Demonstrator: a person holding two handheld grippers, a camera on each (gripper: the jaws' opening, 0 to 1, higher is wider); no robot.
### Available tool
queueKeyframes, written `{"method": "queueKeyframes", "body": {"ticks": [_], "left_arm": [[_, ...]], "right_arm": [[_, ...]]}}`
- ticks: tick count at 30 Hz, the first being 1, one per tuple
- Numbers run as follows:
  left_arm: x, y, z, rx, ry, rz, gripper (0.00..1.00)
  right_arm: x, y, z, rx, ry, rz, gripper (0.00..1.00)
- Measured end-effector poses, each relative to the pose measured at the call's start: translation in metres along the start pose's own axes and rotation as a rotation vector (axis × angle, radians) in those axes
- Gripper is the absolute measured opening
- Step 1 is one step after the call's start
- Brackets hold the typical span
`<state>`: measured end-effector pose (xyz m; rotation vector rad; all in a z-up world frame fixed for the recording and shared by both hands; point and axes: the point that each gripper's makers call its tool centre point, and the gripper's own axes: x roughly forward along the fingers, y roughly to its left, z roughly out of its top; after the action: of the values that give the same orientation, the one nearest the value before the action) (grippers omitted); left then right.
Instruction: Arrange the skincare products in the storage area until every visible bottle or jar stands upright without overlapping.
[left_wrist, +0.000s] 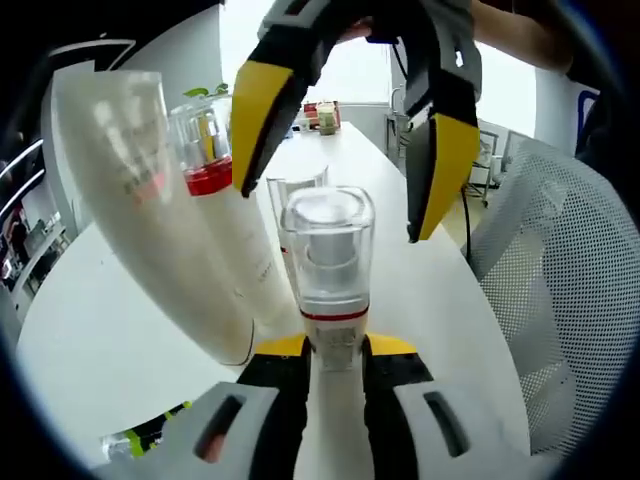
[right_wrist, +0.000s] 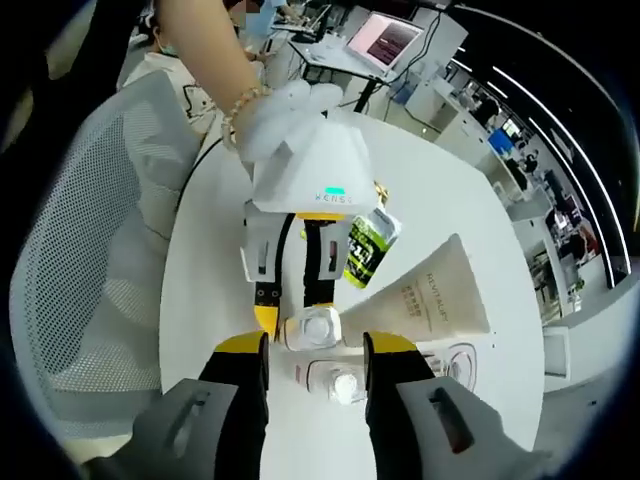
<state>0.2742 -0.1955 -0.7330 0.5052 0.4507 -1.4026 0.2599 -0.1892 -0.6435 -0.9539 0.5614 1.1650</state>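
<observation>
Bottle hemmed by tubes; mesh chair beside

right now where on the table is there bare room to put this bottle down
Bare tabletop lies beside the big cream tube, toward the table's rounded end, and more stretches beyond the bottles toward the far end. The strip along the mesh chair is narrow. It is crowded around the held clear-capped bottle, where the tube, a red-banded bottle and the right gripper cluster.
</observation>
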Motion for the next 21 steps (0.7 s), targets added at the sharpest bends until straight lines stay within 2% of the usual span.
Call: {"method": "queueKeyframes", "body": {"ticks": [4, 6, 9, 14, 19, 21], "left_arm": [[0.001, 0.005, 0.001, -0.002, -0.006, 0.004, 0.24], [0.003, 0.007, 0.001, -0.006, -0.009, 0.005, 0.24], [0.005, 0.011, 0.001, -0.009, -0.011, 0.012, 0.24], [0.007, 0.013, 0.003, -0.015, -0.018, 0.017, 0.24], [0.008, 0.013, 0.004, -0.027, -0.021, 0.012, 0.24], [0.009, 0.013, 0.005, -0.030, -0.020, 0.011, 0.24]], "right_arm": [[-0.015, -0.009, -0.013, 0.046, 0.031, -0.084, 0.38], [-0.022, -0.007, -0.020, 0.091, 0.029, -0.105, 0.40], [-0.026, 0.001, -0.029, 0.183, 0.012, -0.108, 0.44], [-0.028, 0.012, -0.045, 0.267, 0.018, -0.112, 0.47], [-0.024, 0.013, -0.052, 0.405, -0.043, -0.134, 0.54], [-0.024, 0.012, -0.048, 0.478, -0.116, -0.149, 0.57]]}}
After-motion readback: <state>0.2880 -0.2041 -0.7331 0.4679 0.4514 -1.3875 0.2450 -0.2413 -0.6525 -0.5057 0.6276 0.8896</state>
